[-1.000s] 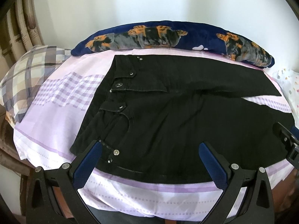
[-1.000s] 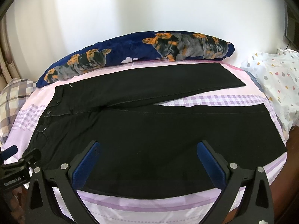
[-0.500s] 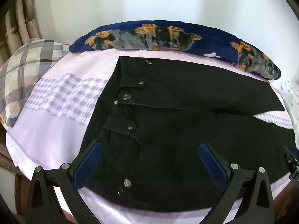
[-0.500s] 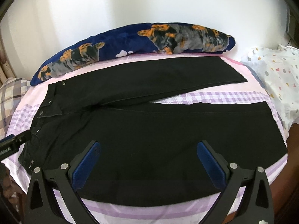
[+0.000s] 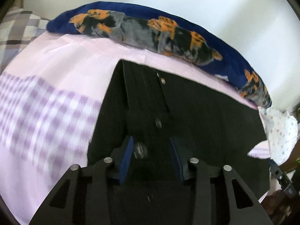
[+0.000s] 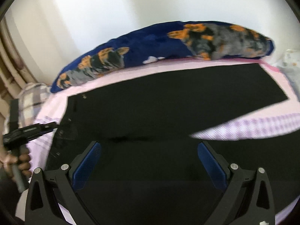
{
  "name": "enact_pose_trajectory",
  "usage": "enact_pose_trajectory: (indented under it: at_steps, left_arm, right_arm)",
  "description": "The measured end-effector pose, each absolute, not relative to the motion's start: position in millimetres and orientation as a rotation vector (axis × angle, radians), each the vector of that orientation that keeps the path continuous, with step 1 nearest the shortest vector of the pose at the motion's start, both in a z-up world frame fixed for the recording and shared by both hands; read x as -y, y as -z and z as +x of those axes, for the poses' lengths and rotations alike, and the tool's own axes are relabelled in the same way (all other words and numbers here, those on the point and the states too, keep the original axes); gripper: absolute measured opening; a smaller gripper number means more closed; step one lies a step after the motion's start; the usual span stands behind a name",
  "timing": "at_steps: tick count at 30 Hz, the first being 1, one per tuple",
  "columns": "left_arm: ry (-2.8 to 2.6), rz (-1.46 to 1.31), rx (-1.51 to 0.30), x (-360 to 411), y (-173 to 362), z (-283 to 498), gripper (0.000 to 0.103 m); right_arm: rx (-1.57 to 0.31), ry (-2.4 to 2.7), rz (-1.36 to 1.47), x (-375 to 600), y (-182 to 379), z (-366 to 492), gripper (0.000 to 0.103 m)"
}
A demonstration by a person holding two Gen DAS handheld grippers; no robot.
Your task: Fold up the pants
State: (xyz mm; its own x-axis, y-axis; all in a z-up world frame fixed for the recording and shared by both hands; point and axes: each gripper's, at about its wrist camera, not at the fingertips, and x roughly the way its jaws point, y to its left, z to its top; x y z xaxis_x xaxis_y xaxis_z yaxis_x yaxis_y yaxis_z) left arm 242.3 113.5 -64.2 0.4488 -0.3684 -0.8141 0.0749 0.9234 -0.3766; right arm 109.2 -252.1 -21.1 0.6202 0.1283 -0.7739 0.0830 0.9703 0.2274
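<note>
left gripper (image 5: 151, 151): over the waistband end of the pants, jaws just been closing, now narrow; black cloth and a blurred metal button lie between the blue pads; can't tell if the pads actually pinch the fabric
right gripper (image 6: 150, 164): jaws spread wide, over the near leg, nothing between the pads
hand (image 6: 17, 162): at left edge of right wrist view, wrapped round the left gripper's handle
pants (image 6: 168, 112): black, spread flat on the bed, waistband left, legs running right; the near and far legs split apart toward the right
sheet (image 5: 46, 103): pale pink with purple check band, under the pants
plaid pillow (image 5: 16, 26): far left
dotted white cloth (image 5: 279, 131): right edge of bed
navy pillow (image 6: 168, 45): orange-grey print, along far edge by the wall
</note>
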Motion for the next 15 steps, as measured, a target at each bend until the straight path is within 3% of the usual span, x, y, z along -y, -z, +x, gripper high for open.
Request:
enact_pose_trajectory:
  at_steps: [15]
  left_arm:
    - [0.468,-0.624,-1.236,-154,123,358,0.025]
  right_arm:
    - [-0.985,-0.056,0.290,251,47,202,0.103]
